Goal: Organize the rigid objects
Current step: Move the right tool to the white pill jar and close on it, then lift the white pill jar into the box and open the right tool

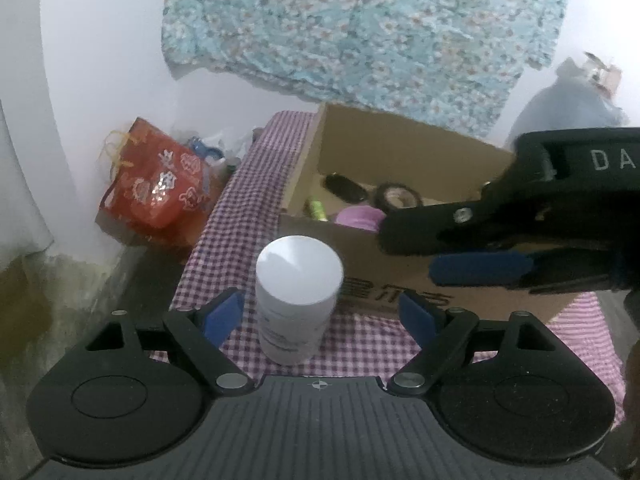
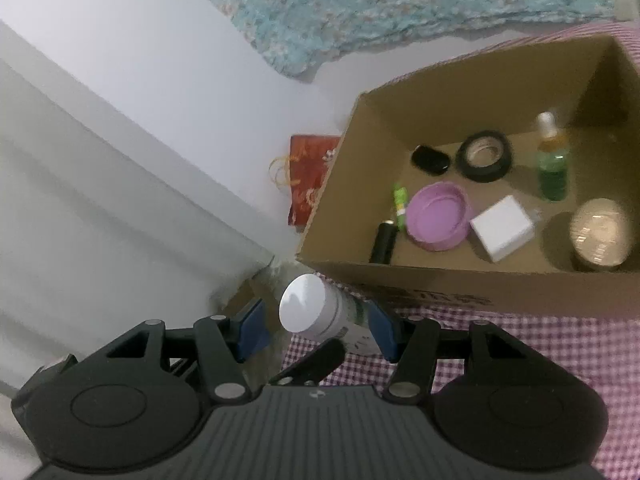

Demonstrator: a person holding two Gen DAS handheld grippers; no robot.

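The left gripper (image 1: 320,316) stands spread wide around the upright white bottle (image 1: 296,296) on the checked cloth (image 1: 360,340), its blue pads clear of the bottle's sides. The right gripper (image 2: 316,326) hangs half open above it, pinching nothing. Just beyond both lies the cardboard box (image 2: 440,280), holding a purple lid (image 2: 438,216) and tape roll (image 2: 485,156).

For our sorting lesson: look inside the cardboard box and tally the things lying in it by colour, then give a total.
Black: 3, an oval case, a tape roll, a small tube
Green: 2, a bottle, a small stick
Purple: 1, a lid
White: 1, a small box
Shiny gold: 1, a round tin
Total: 8
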